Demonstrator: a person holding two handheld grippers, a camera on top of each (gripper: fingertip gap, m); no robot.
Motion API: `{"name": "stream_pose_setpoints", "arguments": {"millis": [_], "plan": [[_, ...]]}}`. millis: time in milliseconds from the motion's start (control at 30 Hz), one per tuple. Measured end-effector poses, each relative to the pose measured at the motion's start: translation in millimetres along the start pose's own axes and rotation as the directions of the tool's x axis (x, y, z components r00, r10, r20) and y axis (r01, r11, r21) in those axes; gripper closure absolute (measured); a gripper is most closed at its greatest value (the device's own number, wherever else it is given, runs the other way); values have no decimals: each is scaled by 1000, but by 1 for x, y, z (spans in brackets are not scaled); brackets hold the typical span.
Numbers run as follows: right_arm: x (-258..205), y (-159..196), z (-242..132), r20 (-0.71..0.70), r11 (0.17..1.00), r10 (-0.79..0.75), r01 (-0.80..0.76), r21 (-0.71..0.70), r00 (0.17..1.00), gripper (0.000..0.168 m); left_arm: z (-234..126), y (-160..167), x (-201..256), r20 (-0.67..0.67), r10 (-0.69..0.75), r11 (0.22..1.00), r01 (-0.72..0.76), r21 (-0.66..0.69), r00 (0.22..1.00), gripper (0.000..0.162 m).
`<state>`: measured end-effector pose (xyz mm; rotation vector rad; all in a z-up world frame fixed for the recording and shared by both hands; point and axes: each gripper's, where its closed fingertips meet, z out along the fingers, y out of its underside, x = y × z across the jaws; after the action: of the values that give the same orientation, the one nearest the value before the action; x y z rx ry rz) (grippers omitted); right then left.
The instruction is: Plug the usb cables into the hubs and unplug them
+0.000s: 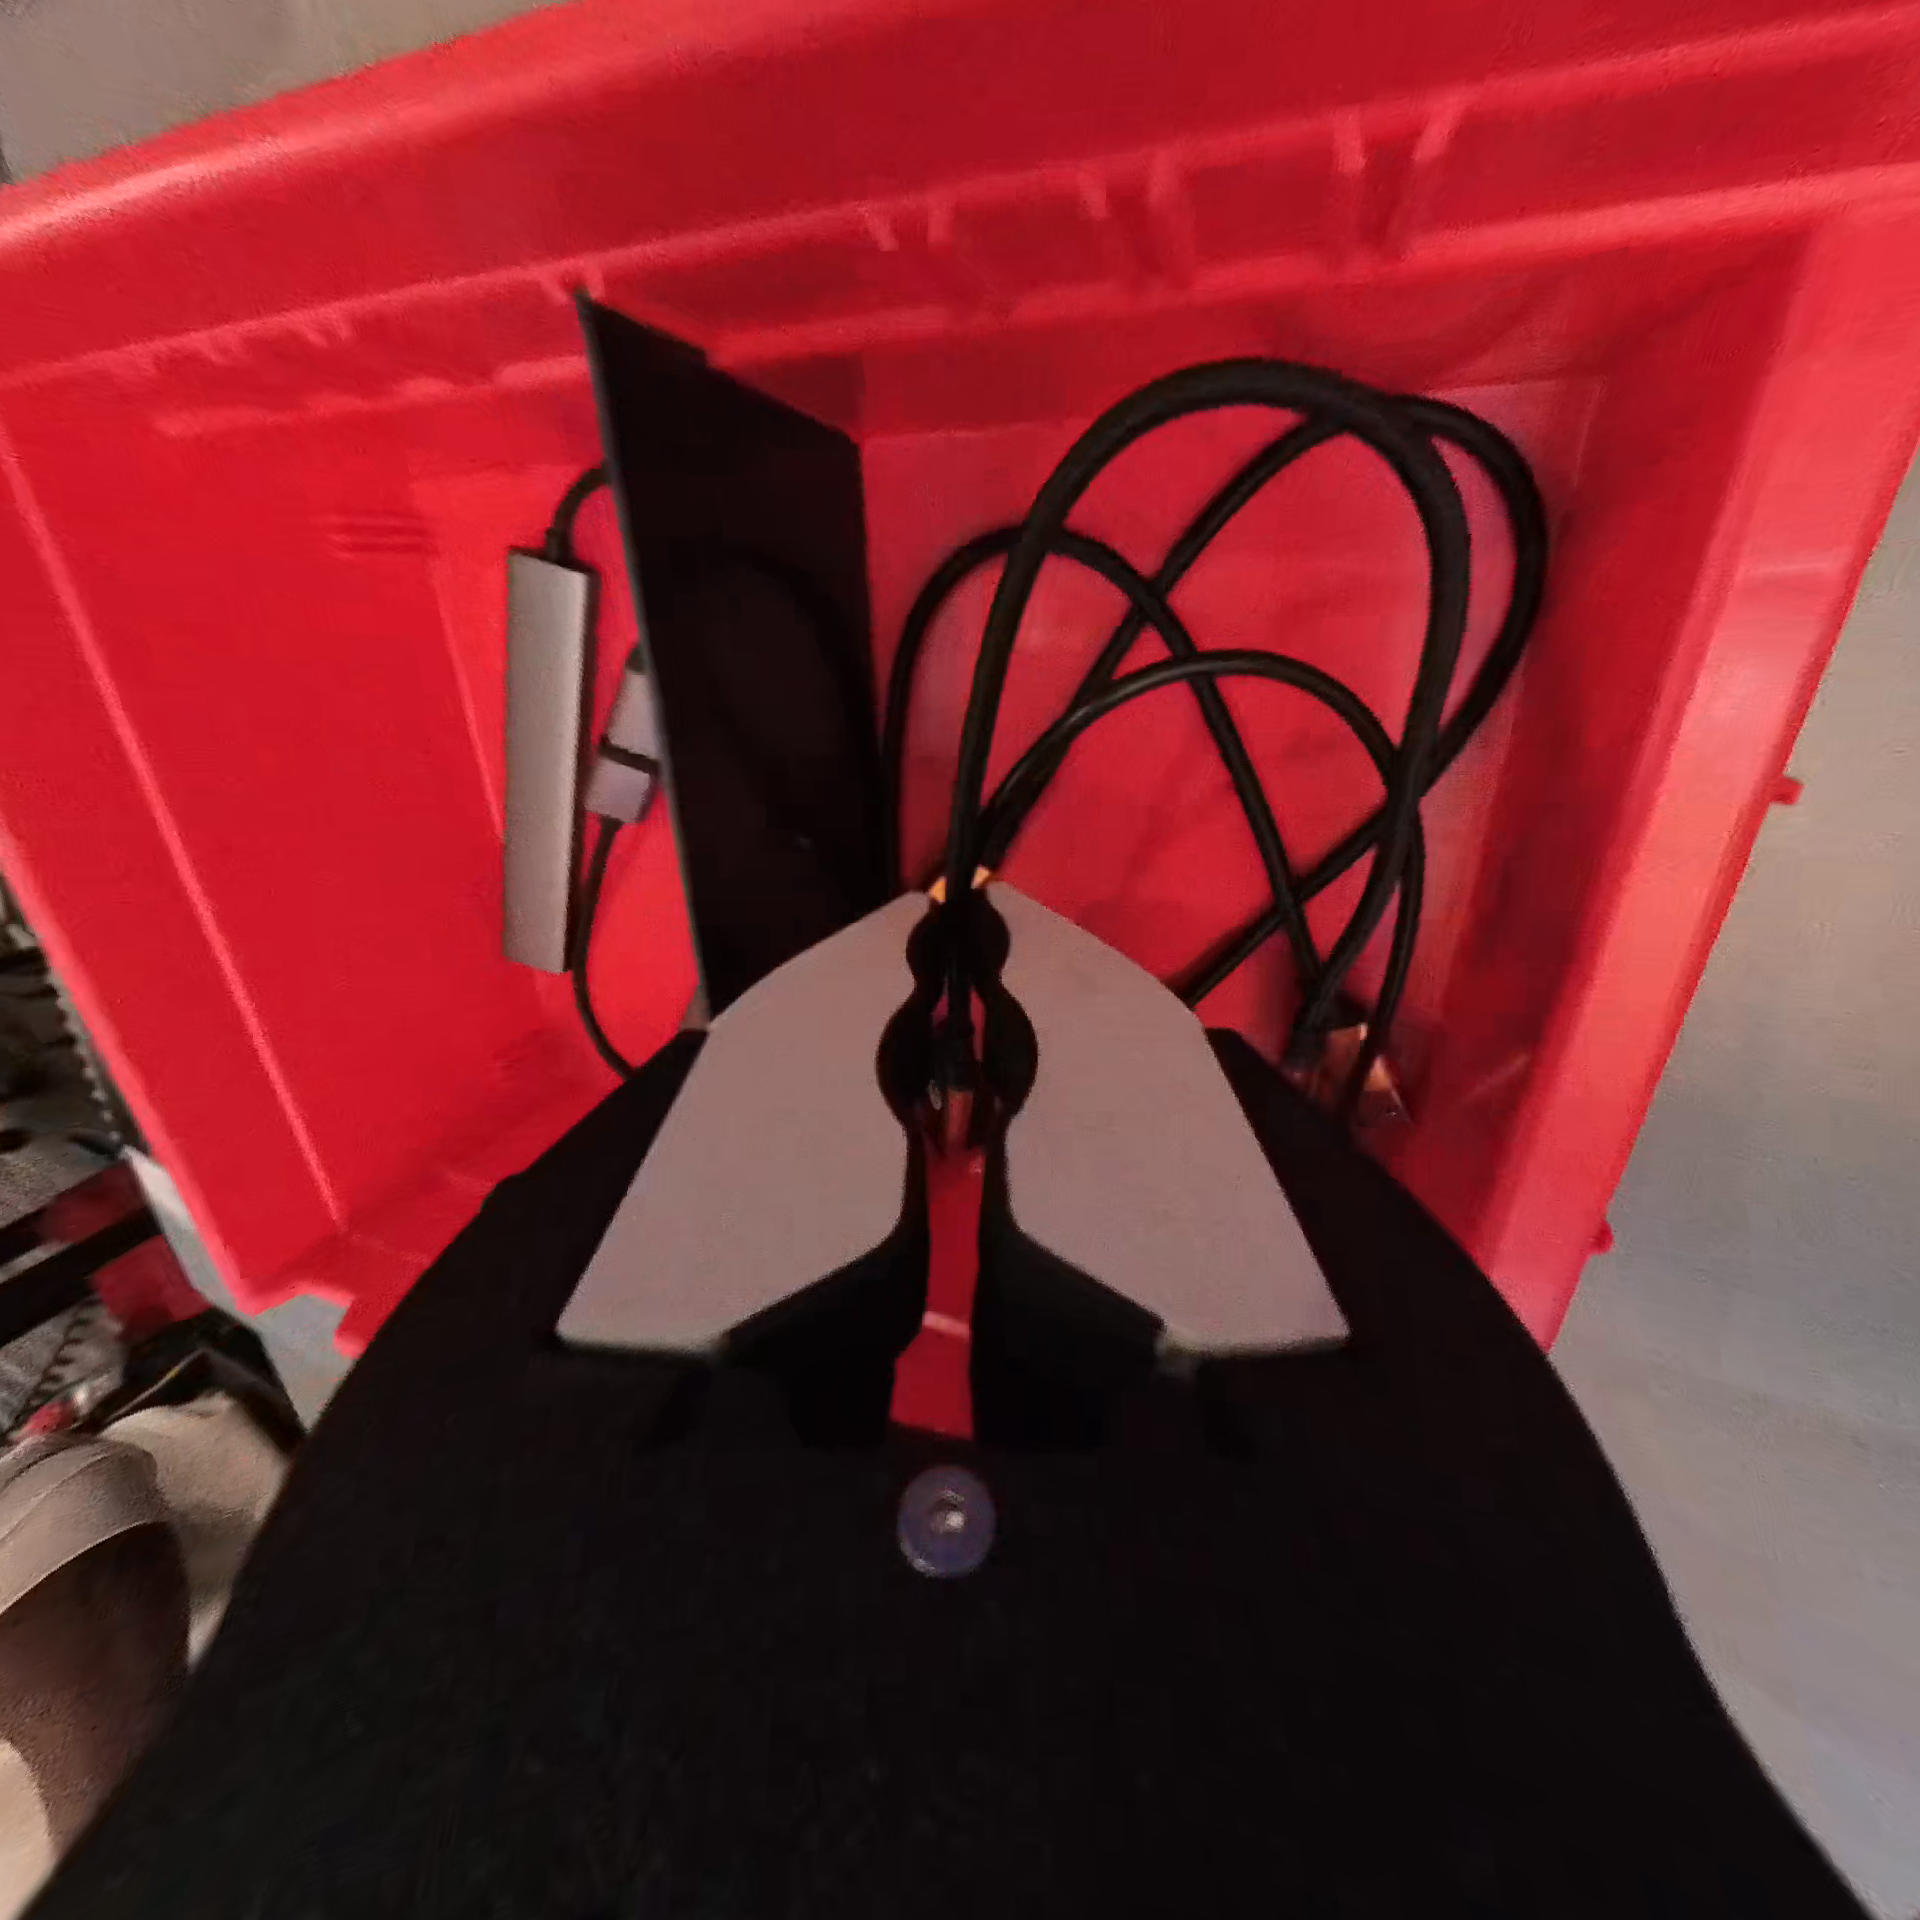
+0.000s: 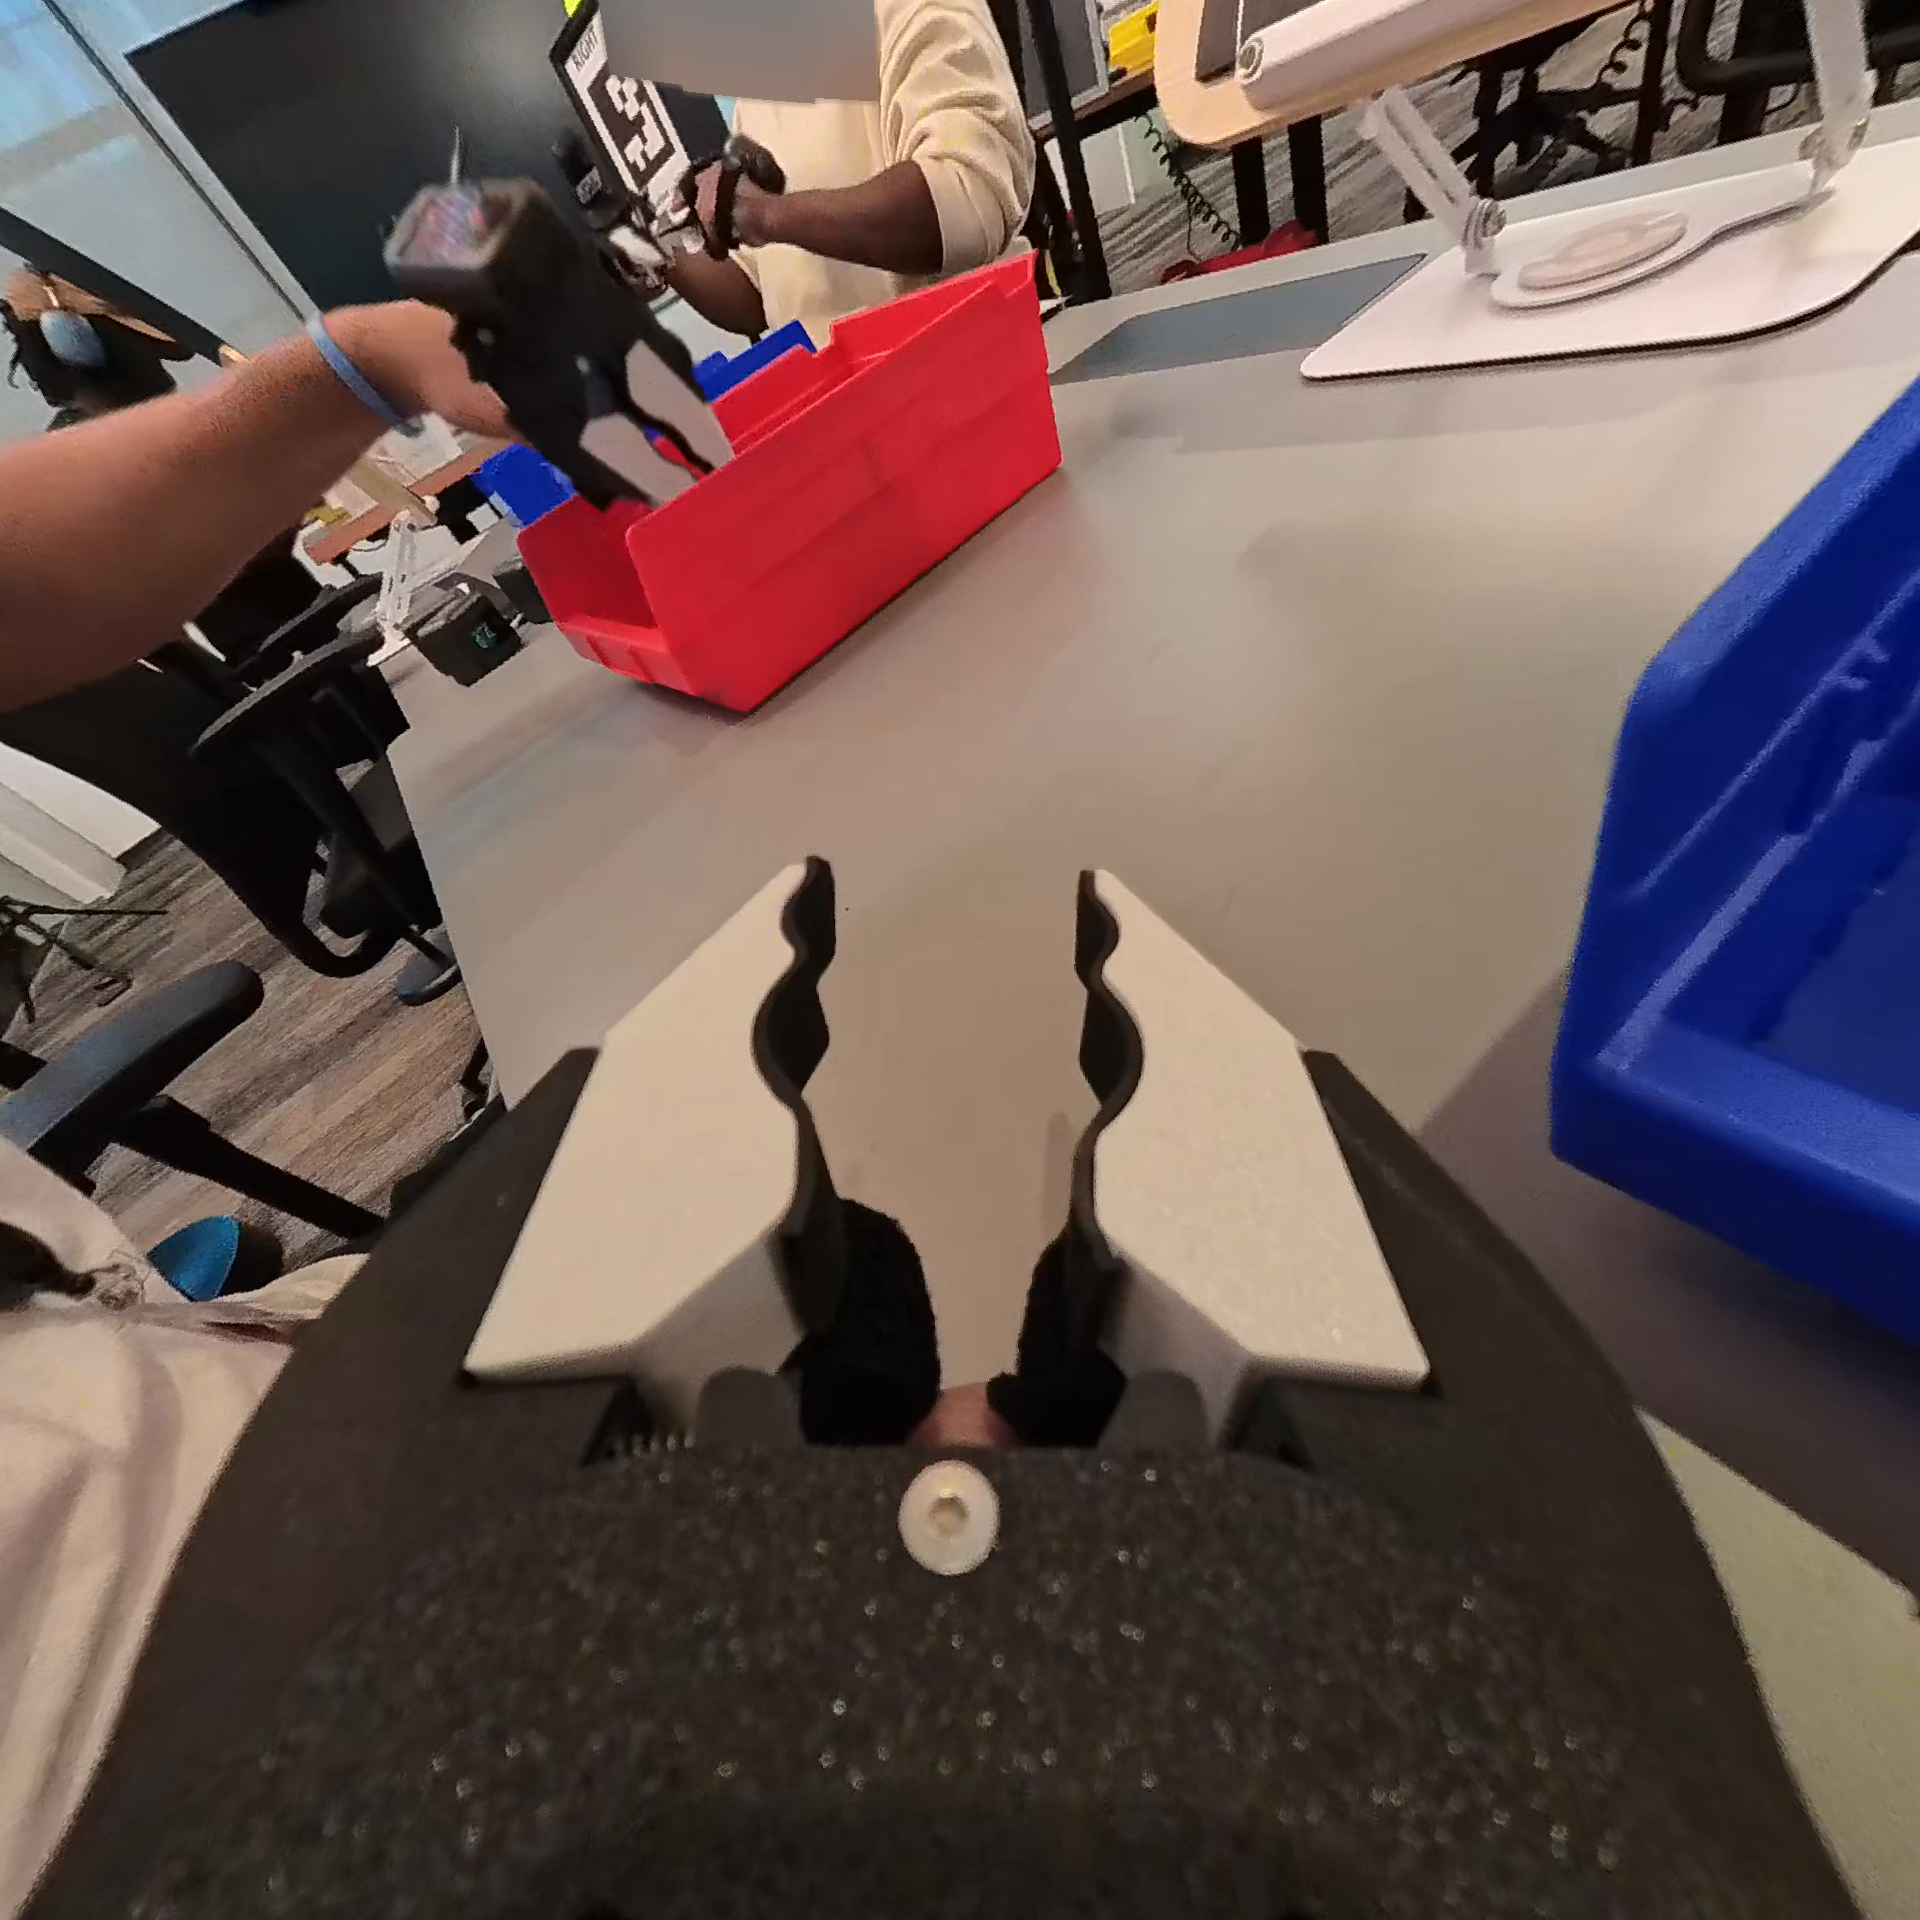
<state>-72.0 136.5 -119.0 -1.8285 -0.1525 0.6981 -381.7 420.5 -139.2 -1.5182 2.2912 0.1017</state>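
My left gripper (image 1: 958,891) is shut on strands of a black cable (image 1: 1236,582) and hangs over a red bin (image 1: 260,644). The cable's loops lie in the bin's right half, with gold-tipped plugs (image 1: 1351,1060) near the front right. A black flat pad (image 1: 748,665) leans in the bin's middle, and a grey hub (image 1: 545,758) with its own cord lies to its left. My right gripper (image 2: 956,883) is open and empty above the grey table (image 2: 1299,644). In the right wrist view the left gripper (image 2: 665,457) reaches into the red bin (image 2: 831,520), held by a person's hand.
A blue bin (image 2: 1766,935) stands close on the right. A white stand base (image 2: 1621,270) sits at the table's far right. Another person (image 2: 914,156) with a gripper stands behind the red bin. Office chairs (image 2: 301,769) stand off the table's left edge. The left gripper's tips are roughly 40 centimeters from the right gripper's.
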Motion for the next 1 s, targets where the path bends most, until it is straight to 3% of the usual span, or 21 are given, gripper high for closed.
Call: {"name": "stream_pose_setpoints", "arguments": {"millis": [133, 367, 567, 700, 867, 1000], "plan": [[-1, -1, -3, 3, 1000, 1, -1, 10, 1000, 123, -34, -5, -22, 95, -36, 996, 28, 89, 995, 159], [2, -8, -11, -12, 999, 10, -9, 47, 1000, 124, -131, -23, -52, 241, -33, 983, -12, 184, 970, 159], [-1, -10, -13, -2, 998, 7, -7, 58, 1000, 124, -186, -99, -43, 246, 133, 960, -187, 210, 960, 159], [-6, -10, -14, 4, 998, -12, 12, 56, 1000, 124, -159, -173, -17, 140, 306, 913, -332, 235, 942, 158], [-10, -8, -21, -1, 998, -18, 18, 64, 1000, 124, -71, -249, 35, -61, 489, 846, -456, 278, 870, 159], [-9, -6, -27, -18, 997, -35, 36, 65, 999, 125, -6, -292, 73, -163, 588, 796, -531, 291, 792, 159]]}}
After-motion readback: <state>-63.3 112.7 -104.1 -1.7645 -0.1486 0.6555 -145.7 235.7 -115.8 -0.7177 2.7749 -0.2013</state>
